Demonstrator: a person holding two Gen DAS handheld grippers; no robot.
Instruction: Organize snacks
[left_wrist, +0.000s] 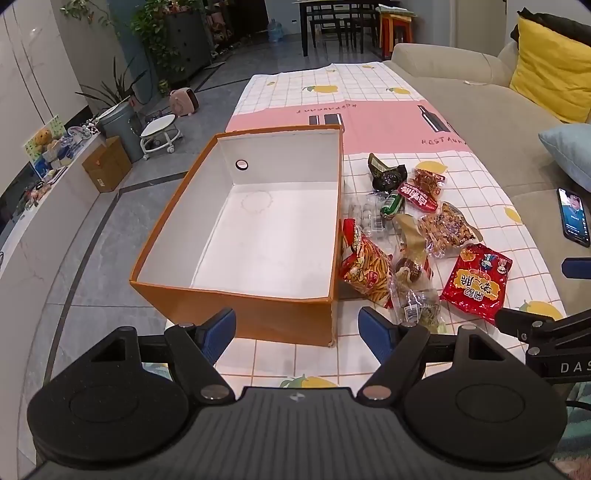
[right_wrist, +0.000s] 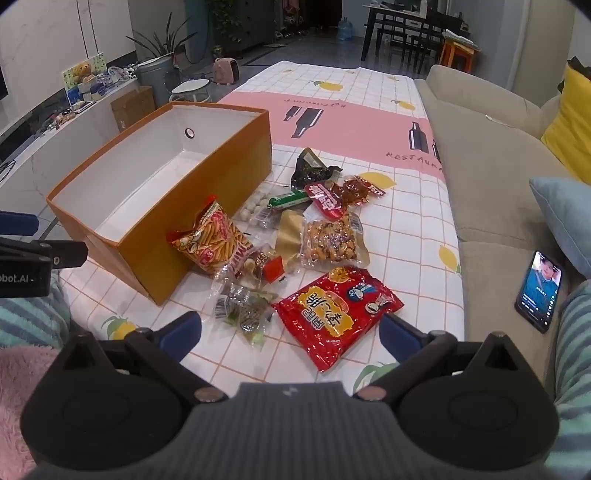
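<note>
Both grippers spread wide, nothing held: our left gripper (left_wrist: 297, 326) hangs over orange box (left_wrist: 258, 314) front wall, right gripper (right_wrist: 290, 332) just short of red snack pack (right_wrist: 336, 314) w/ snack pile (right_wrist: 295, 229) beyond

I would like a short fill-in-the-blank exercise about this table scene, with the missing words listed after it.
1. The orange cardboard box with white inside walls holds ____ snacks.
2. The large flat red snack packet lies on the ____ tablecloth.
3. The black smartphone with a lit screen rests on the beige ____.
4. The right tool has its blue-tipped jaws ____, with nothing gripped.

Missing words: no; checked; sofa; open
</note>
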